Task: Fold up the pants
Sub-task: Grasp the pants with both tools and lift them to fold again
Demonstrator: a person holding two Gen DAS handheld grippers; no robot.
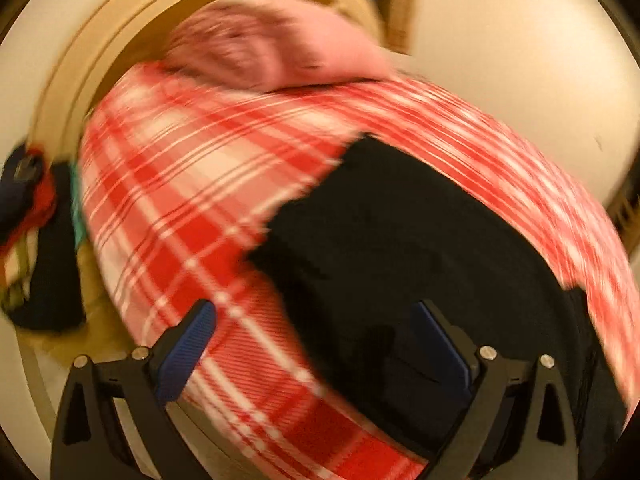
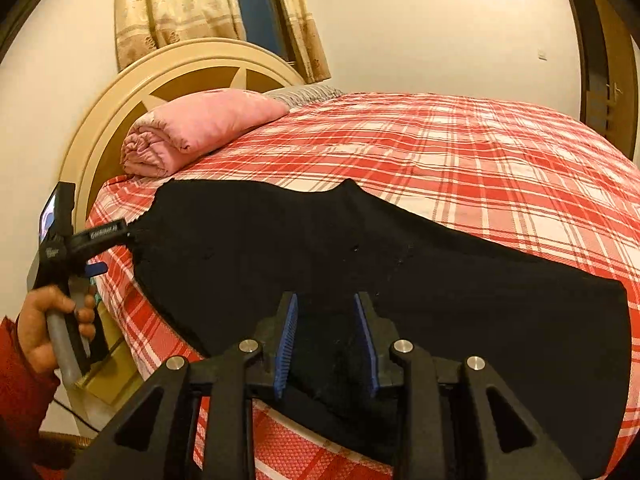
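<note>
Black pants [image 2: 360, 264] lie spread flat across the near side of a bed with a red and white plaid cover [image 2: 460, 148]. My right gripper [image 2: 326, 312] is open, its blue pads [image 2: 289, 328] just above the near edge of the pants. My left gripper [image 2: 130, 236] shows at the left end of the pants in the right wrist view, touching that edge. In the blurred left wrist view the left gripper [image 1: 316, 320] is wide open over the plaid cover, with the black pants [image 1: 400, 240] beside its right finger.
A folded pink quilt [image 2: 192, 128] lies at the head of the bed against a cream round headboard [image 2: 120, 92]. Curtains and a window are behind it. A dark door [image 2: 600, 72] is at the far right. Clothes [image 1: 28, 232] lie left of the bed.
</note>
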